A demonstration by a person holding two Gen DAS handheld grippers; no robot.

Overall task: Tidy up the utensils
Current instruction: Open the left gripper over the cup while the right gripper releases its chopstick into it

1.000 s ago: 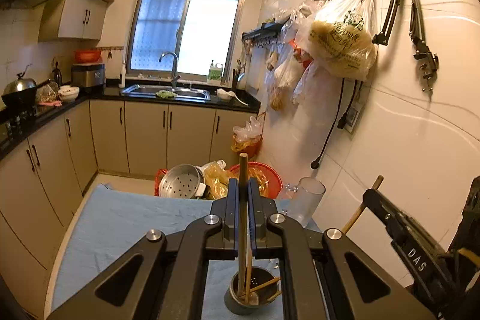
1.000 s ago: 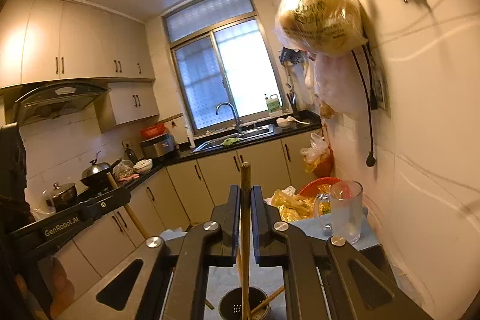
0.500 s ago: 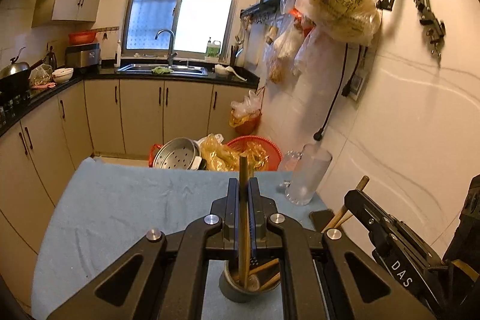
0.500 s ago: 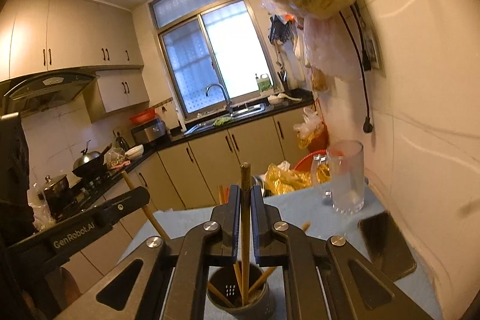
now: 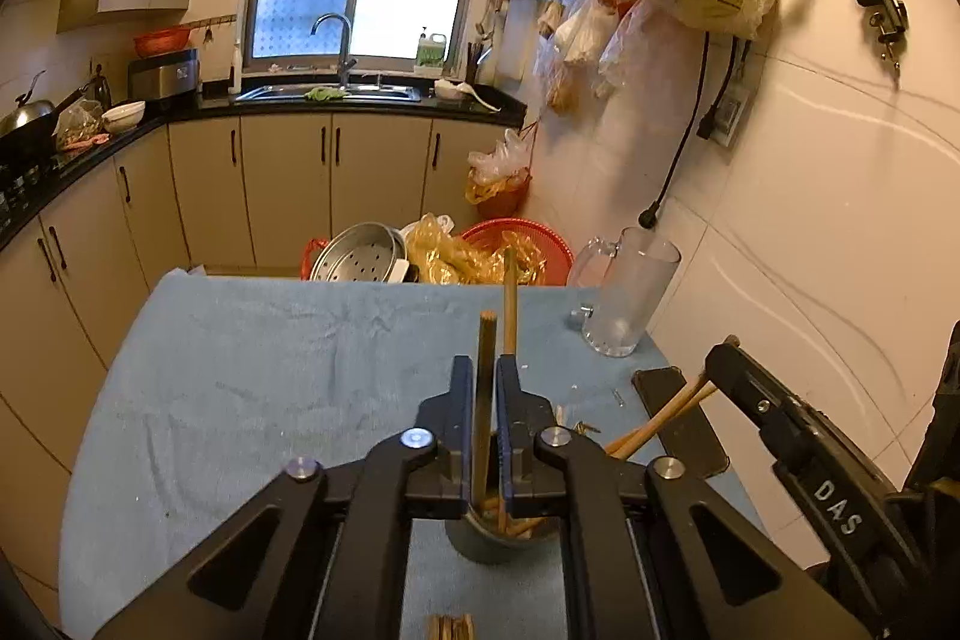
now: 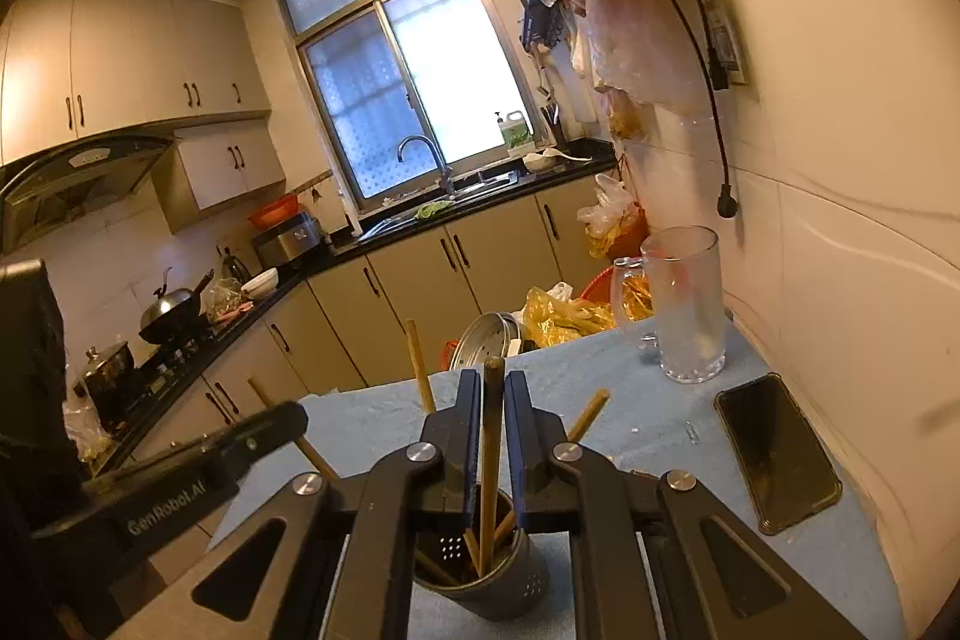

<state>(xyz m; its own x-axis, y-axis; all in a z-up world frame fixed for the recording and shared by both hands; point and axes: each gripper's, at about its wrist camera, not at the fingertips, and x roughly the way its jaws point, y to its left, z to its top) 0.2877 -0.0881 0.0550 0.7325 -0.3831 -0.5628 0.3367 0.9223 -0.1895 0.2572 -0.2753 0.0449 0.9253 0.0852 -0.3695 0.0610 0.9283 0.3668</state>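
A dark grey utensil cup (image 6: 480, 589) stands on the blue cloth, directly under both grippers; it also shows in the left wrist view (image 5: 486, 544). Several wooden chopsticks lean in it. My left gripper (image 5: 485, 376) is shut on an upright chopstick (image 5: 483, 388) whose lower end is down in the cup. My right gripper (image 6: 493, 388) is shut on another upright chopstick (image 6: 492, 436), its tip also inside the cup. Each gripper shows at the edge of the other's view.
A glass mug (image 6: 687, 304) stands at the table's far right by the wall. A black phone (image 6: 774, 451) lies near it. More chopsticks (image 5: 450, 628) lie at the near edge. A steamer pot and red basket (image 5: 516, 250) sit beyond the table.
Both grippers have come down toward the cup, each with its chopstick; the chopstick tips now reach deeper into the cup. The view has tilted down onto the table.
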